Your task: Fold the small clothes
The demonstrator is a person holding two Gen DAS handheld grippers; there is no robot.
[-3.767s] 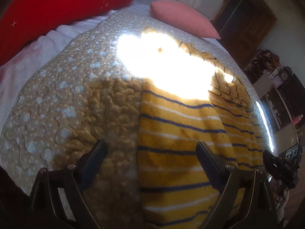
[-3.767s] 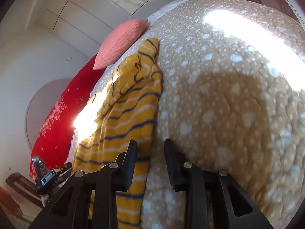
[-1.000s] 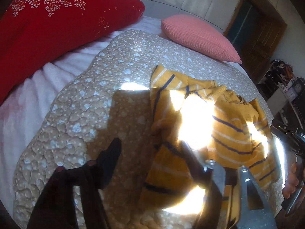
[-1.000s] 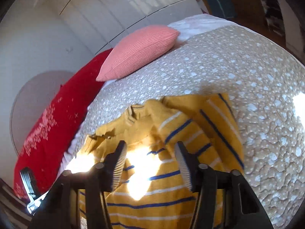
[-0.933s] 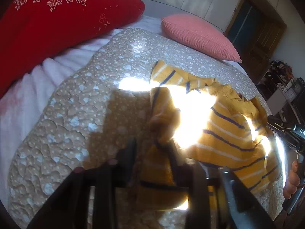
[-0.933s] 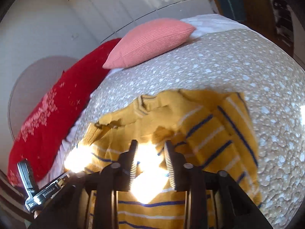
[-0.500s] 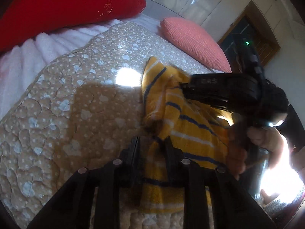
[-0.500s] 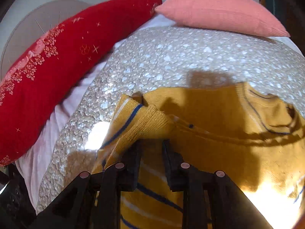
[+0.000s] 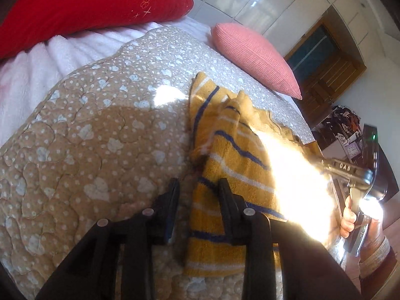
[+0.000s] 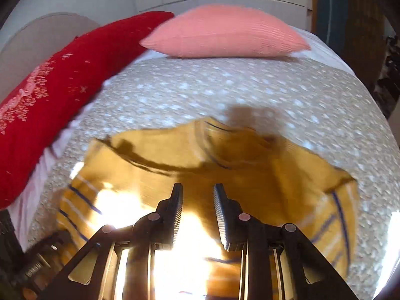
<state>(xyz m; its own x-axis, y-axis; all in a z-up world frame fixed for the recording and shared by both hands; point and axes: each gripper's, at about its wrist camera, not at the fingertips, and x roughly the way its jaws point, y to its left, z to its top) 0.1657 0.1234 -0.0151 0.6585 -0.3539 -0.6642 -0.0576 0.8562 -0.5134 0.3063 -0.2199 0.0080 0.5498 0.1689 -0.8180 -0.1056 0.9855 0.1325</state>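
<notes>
A small yellow sweater with blue and white stripes (image 9: pixel 232 155) lies on the beige quilt, partly folded, with a bright sun patch on it. My left gripper (image 9: pixel 198 185) sits at the sweater's left edge with its jaws a narrow gap apart and nothing visibly clamped between them. In the right wrist view the sweater (image 10: pixel 225 165) lies spread below my right gripper (image 10: pixel 197 190), whose toothed jaws stand a little apart above the cloth and hold nothing. The right gripper's body and the hand holding it show at the far right of the left wrist view.
A beige dotted quilt (image 9: pixel 100 130) covers the bed. A pink pillow (image 9: pixel 252 55) and a red cushion (image 9: pixel 87 5) lie at the head, also in the right wrist view as pillow (image 10: pixel 225 32) and cushion (image 10: pixel 62 80). A wooden door (image 9: pixel 325 62) stands beyond.
Both grippers' jaws have parted slightly from the cloth they pinched. The right gripper has pulled back from over the sweater's left side toward its middle. The folded sleeve now rests on the sweater.
</notes>
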